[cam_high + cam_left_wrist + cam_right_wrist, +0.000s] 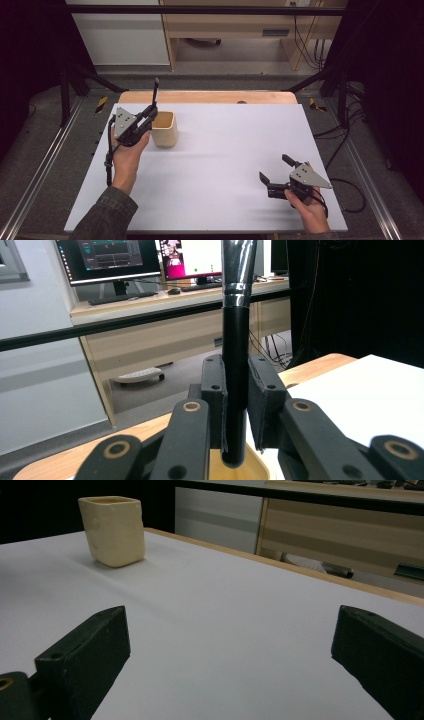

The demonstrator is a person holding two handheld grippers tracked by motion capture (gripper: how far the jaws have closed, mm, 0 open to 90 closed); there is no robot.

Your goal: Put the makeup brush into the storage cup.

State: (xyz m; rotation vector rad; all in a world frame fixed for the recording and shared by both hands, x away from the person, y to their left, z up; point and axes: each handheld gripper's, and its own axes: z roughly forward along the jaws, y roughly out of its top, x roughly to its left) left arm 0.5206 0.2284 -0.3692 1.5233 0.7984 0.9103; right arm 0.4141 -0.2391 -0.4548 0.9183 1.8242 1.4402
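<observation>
A person at a white-topped bench (pixel 215 170) works with a hand-held tool in each hand. The left tool (pixel 148 119) is clamped on the black handle of a brush (pixel 155 95), which stands nearly upright with its bristle end uppermost. In the left gripper view the two black jaws press the brush (pixel 235 355) from either side, a silver ferrule showing above the handle and dark bristles running off the top edge. The handle's lower end hangs just over the open mouth of a pale yellow cup (pixel 165 129) (whether it touches the inside wall cannot be told). The cup stands upright on the bench's far left part, just beside the left tool, and its rim (pixel 250 471) shows beneath the jaws in the left gripper view.

The right tool (pixel 274 175) sits low over the near right part of the bench, well apart from the cup, its jaws spread wide with nothing between them. In the right gripper view the two jaws stand far apart over bare white surface, and the cup (pixel 114 529) appears at upper left, square-sided and slightly lumpy. Beyond the bench's wooden far edge stand a desk and lit monitors (pixel 107 257).
</observation>
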